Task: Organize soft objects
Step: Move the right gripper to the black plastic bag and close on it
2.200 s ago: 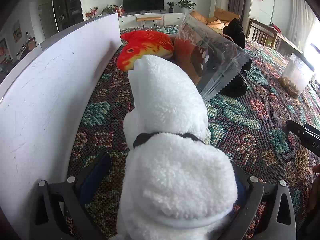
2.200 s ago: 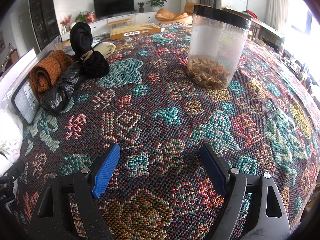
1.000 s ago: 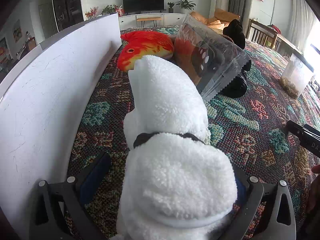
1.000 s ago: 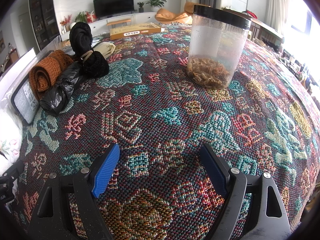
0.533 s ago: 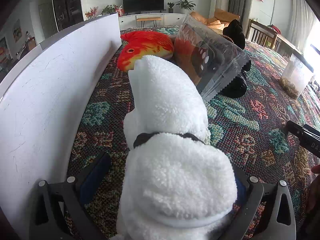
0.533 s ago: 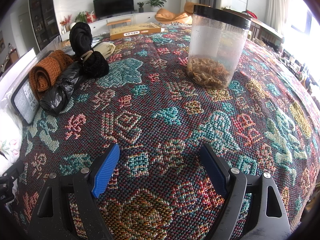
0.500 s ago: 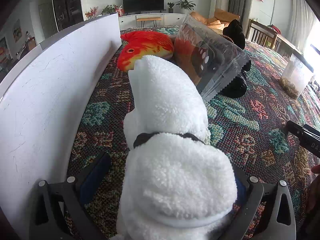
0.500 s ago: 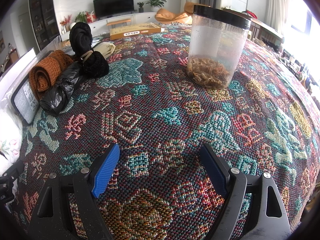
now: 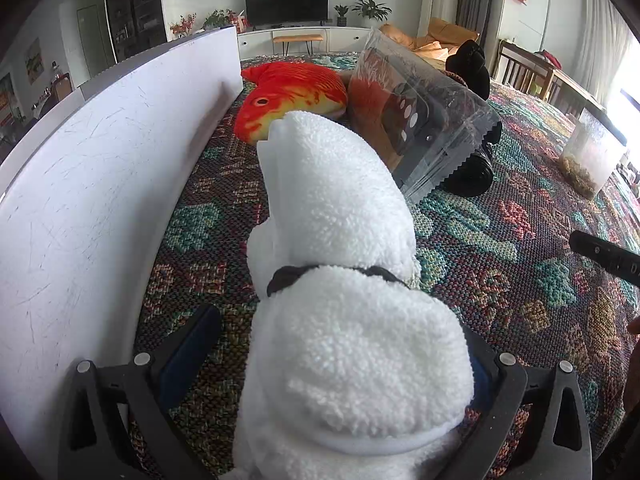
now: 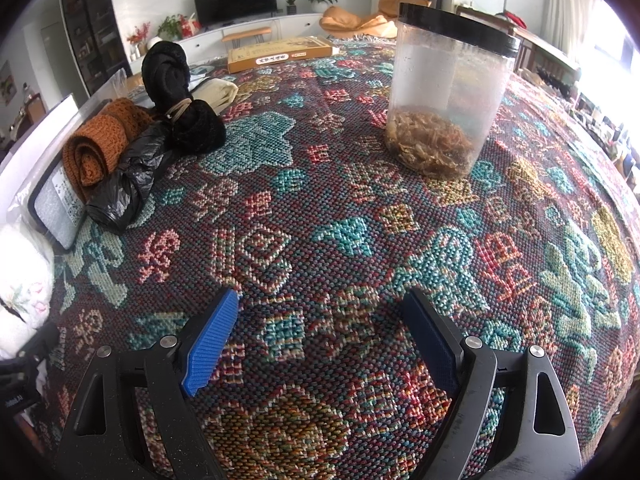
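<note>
1. Towel [image 9: 332, 216], white and fluffy, rolled and bound by a dark band [image 9: 288, 274], lies on the patterned surface [image 9: 500, 280] beside a white board [image 9: 100, 168].
2. Left hand-held gripper [image 9: 332, 364]: spread wide around the towel's near end; right pad hidden behind the pile, left pad [image 9: 188, 356] apart from it, so no clamped hold visible.
3. Right hand-held gripper [image 10: 320, 336]: released, blue pads [image 10: 210, 346] wide apart over bare surface, holding nothing.
4. Beyond the towel: red-orange fish plush [image 9: 292, 96] near the board, touching a clear packet [image 9: 424, 120].
5. Right of the packet: black bag [image 10: 132, 176], orange knit roll [image 10: 100, 144] and black bundle [image 10: 180, 100], crowded together.
6. Well apart on the surface: clear jar [image 10: 448, 92] with black lid, upright, brown flakes in the bottom.
7. At the far edge: flat yellow box [image 10: 280, 54].
</note>
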Tool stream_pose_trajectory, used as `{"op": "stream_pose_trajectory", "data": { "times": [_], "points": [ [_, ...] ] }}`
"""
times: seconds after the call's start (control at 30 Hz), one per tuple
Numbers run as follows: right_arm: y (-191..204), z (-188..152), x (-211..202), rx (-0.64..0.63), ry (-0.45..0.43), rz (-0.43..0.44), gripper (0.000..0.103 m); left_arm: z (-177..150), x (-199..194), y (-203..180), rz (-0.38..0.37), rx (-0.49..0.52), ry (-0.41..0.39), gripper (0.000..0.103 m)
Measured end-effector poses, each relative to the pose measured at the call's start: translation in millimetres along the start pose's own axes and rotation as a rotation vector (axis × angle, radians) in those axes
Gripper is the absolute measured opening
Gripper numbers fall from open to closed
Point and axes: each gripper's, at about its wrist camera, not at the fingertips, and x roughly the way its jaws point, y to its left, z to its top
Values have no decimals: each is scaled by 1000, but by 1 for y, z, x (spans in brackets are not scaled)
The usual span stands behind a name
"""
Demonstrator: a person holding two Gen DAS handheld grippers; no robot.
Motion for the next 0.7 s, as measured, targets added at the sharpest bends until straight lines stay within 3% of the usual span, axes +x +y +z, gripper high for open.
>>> {"op": "stream_pose_trajectory", "data": {
  "times": [0.1,0.2,0.3,0.4,0.47,0.53,0.7],
  "points": [
    [11,33,7,94,23,135,87,1,0,-1,1,1,0,103],
    [49,62,23,50,61,239,87,1,0,-2,1,1,0,103],
    [92,68,56,-27,158,272,83,1,0,-2,1,1,0,103],
    [107,69,66,-54,156,305,77,1,0,-1,0,1,0,103],
    [106,68,64,-35,201,407,44,1,0,-2,1,2,1,103],
    [99,63,52,-67,224,383,37,1,0,-2,0,1,1,103],
    [50,49,19,-136,274,268,37,1,1,-4,-7,2,3,103]
  ]
}}
